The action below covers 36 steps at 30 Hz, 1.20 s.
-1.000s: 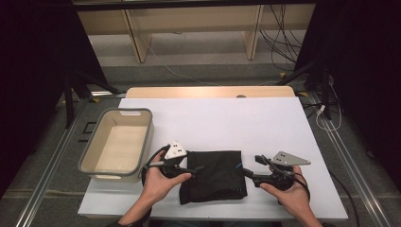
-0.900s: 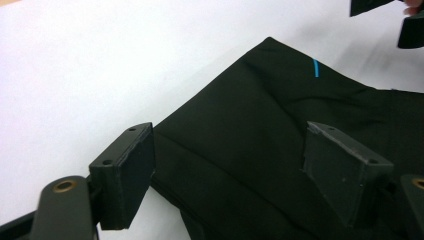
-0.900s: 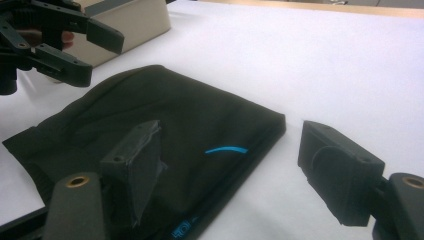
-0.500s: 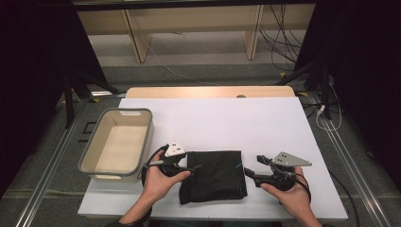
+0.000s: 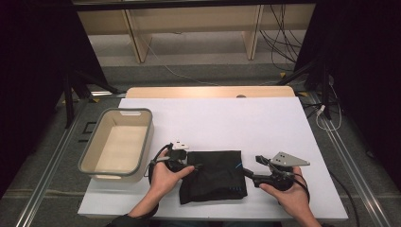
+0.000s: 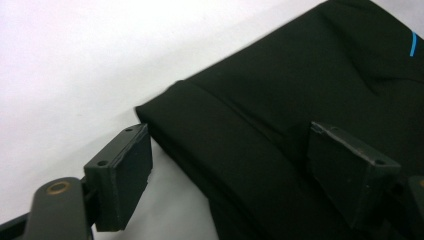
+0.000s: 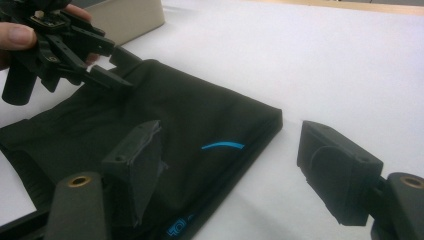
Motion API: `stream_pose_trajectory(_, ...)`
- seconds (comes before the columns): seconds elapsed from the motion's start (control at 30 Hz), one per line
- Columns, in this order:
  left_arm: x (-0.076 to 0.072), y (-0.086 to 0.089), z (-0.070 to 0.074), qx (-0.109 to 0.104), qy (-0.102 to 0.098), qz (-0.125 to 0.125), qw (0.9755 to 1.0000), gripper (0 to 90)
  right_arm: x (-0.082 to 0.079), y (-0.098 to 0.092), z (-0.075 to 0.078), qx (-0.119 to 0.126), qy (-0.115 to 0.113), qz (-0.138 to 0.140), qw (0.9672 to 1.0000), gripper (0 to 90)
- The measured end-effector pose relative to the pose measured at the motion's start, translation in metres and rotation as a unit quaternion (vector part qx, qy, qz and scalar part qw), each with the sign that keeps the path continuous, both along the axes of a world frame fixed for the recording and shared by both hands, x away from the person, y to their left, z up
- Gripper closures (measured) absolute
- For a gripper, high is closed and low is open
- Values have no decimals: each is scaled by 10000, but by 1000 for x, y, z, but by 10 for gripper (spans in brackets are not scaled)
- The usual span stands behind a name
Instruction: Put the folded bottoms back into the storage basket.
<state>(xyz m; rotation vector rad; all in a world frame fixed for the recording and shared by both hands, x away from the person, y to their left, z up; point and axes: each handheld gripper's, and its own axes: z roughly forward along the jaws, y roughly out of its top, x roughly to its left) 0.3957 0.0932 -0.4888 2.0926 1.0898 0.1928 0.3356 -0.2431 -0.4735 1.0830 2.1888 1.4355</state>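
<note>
A folded black cloth [image 5: 215, 172] with small blue marks lies on the white table [image 5: 227, 118] near its front edge. My left gripper [image 5: 196, 166] is at the cloth's left edge. In the left gripper view its jaws [image 6: 227, 132] stand open across the folded edge of the cloth [image 6: 310, 75] without pressing on it, and they have just opened a little wider. My right gripper [image 5: 253, 166] is open at the cloth's right edge. One of its jaws is over the cloth [image 7: 190, 110] and the other over bare table. The left gripper [image 7: 117, 67] also shows far off in the right gripper view.
A beige bin [image 5: 146, 137] with a grey rim stands empty at the table's left, close to my left hand. The same bin [image 7: 130, 15] shows in the right gripper view. White table stretches behind and to the right of the cloth.
My left gripper has sunk and tipped down onto the cloth's left edge. The right gripper and the cloth have stayed where they were.
</note>
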Motion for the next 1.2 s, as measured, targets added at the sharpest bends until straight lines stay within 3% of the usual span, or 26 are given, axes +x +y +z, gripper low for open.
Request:
stream_pose_trajectory(0.17, 2, -2, 0, 71, 105, 35, 9999, 209, 0, 1, 0, 25, 2, 3, 10000, 273)
stream_pose_trajectory(0.33, -6, -11, 2, 227, 33, -68, 9997, 374, 0, 1, -1, 1, 42, 18, 10000, 275)
stream_pose_trajectory(0.53, -9, -13, 2, 12, 224, 50, 9997, 598, 0, 2, -1, 7, 58, 35, 10000, 277)
stream_pose_trajectory(0.7, -10, -13, 0, -185, 334, 136, 9992, 707, 0, 3, -1, 2, 60, 40, 10000, 278)
stream_pose_trajectory(0.93, -12, -11, -1, -320, 292, 122, 9990, 756, 0, 2, 0, 13, 41, 39, 10000, 278)
stream_pose_trajectory(1.2, -15, -10, -2, -327, -9, -76, 9994, 779, 0, 1, 0, 19, 41, 28, 10000, 279)
